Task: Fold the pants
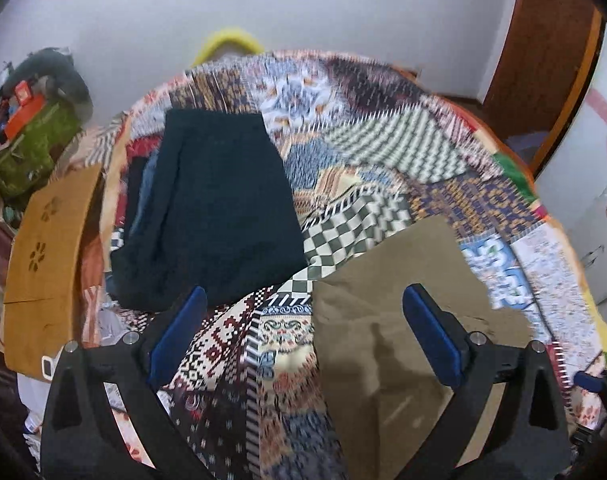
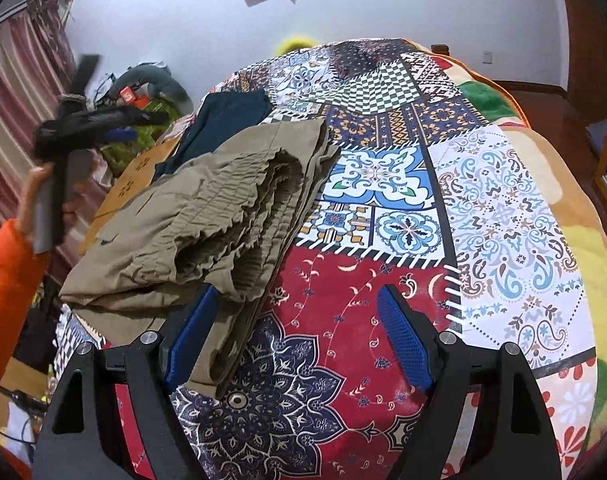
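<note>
While both claws, left claw [image 1: 303, 320] and right claw [image 2: 297, 320], hang spread, khaki pants [image 2: 207, 216] look folded; I'd square edges beside navy pants [image 1: 215, 208].

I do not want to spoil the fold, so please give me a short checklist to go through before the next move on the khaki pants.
1. Left gripper open and holding nothing: ok.
2. Right gripper open and holding nothing: ok.
3. Khaki pants folded and lying on the patchwork quilt: ok, though the elastic waist is bunched.
4. Edges of the fold lined up: cannot tell, the layers at the near edge look a little uneven.
5. Khaki pants apart from the dark folded garment: ok in the left wrist view, a strip of quilt shows between them.
6. Left view sharp enough to aim: not ok, it is motion-blurred.
</note>
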